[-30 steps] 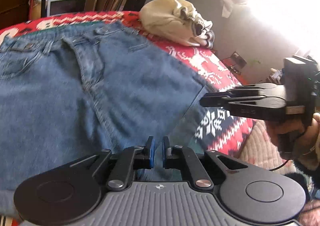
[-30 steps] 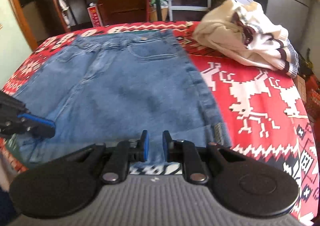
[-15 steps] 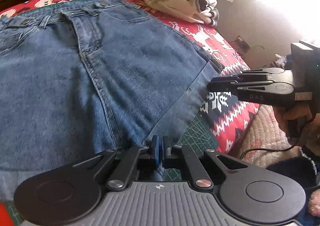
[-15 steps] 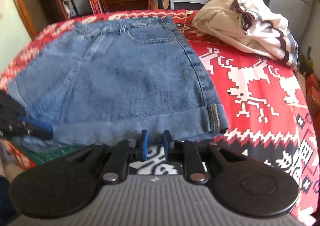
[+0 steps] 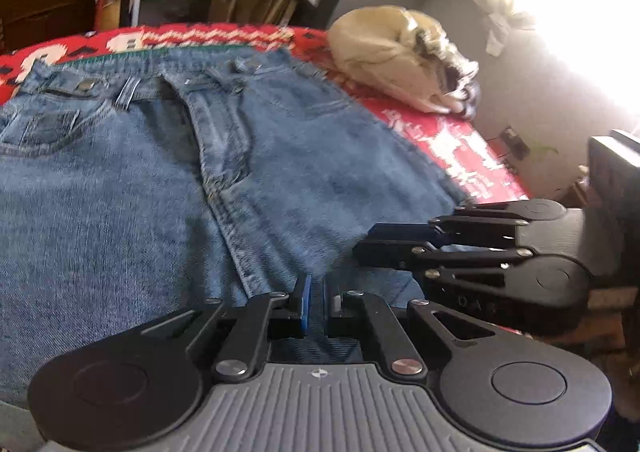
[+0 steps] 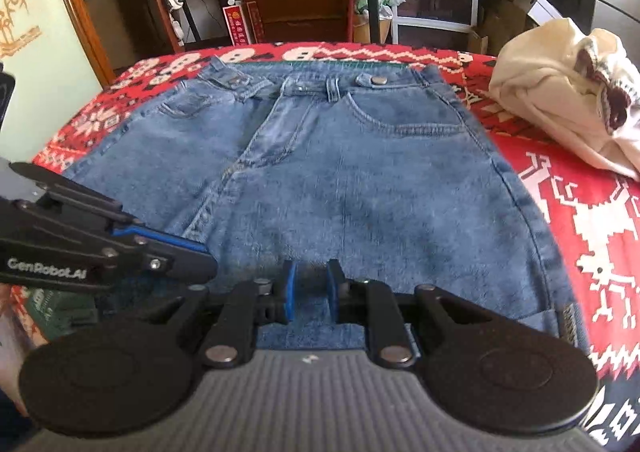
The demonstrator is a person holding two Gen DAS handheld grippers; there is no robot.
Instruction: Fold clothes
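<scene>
Both grippers have their jaws parted by a narrow gap over the near hem of the denim shorts (image 6: 360, 188), and whether the pads pinch the cloth cannot be told: the left gripper (image 5: 316, 302) shows denim between its blue pads, and so does the right gripper (image 6: 311, 284). White lettering on the side of the left gripper reads "GenRobot.AI". They sit close together, side by side, each pointing across the shorts toward the waistband. The shorts lie flat, front up, on a red patterned blanket (image 6: 580, 212), waistband at the far side. A crumpled cream sweater (image 6: 560, 92) rests on the blanket to the right, apart from the shorts. Shelves and drawers stand behind.
</scene>
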